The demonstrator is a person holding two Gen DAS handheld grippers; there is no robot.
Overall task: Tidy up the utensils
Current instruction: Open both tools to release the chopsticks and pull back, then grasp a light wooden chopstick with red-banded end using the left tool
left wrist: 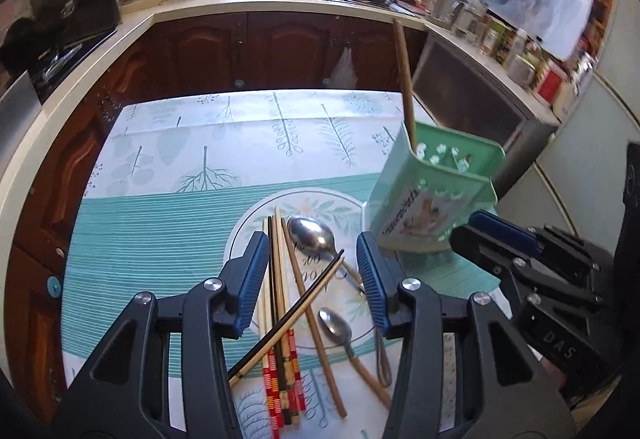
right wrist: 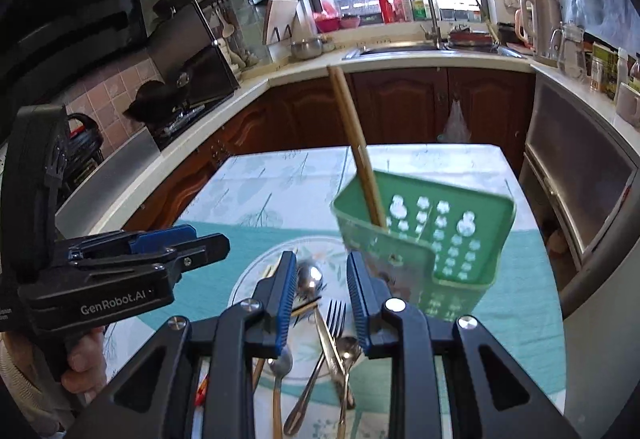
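A loose heap of utensils lies on a round, leaf-printed plate (left wrist: 256,215) near the table's near edge: slim wooden chopsticks (left wrist: 280,279), some with red-checked ends and one black-tipped pair crossed over the rest, 2 shiny steel spoons (left wrist: 312,235) seen from the left wrist, and a steel fork (right wrist: 334,315) seen from the right wrist. Just beside the plate, toward the table's right edge, stands a green plastic caddy (left wrist: 432,199), boxy, with flower-shaped holes in its wall; 2 plain wooden sticks (right wrist: 356,143) lean upright inside it. The left gripper (left wrist: 312,279) hangs over the chopsticks, its ribbed blue pads parted and gripping nothing. The right gripper (right wrist: 320,303) hangs over the spoons and fork, pads likewise apart and empty. The tablecloth (left wrist: 160,231) is smooth, striped teal and printed with leaves.
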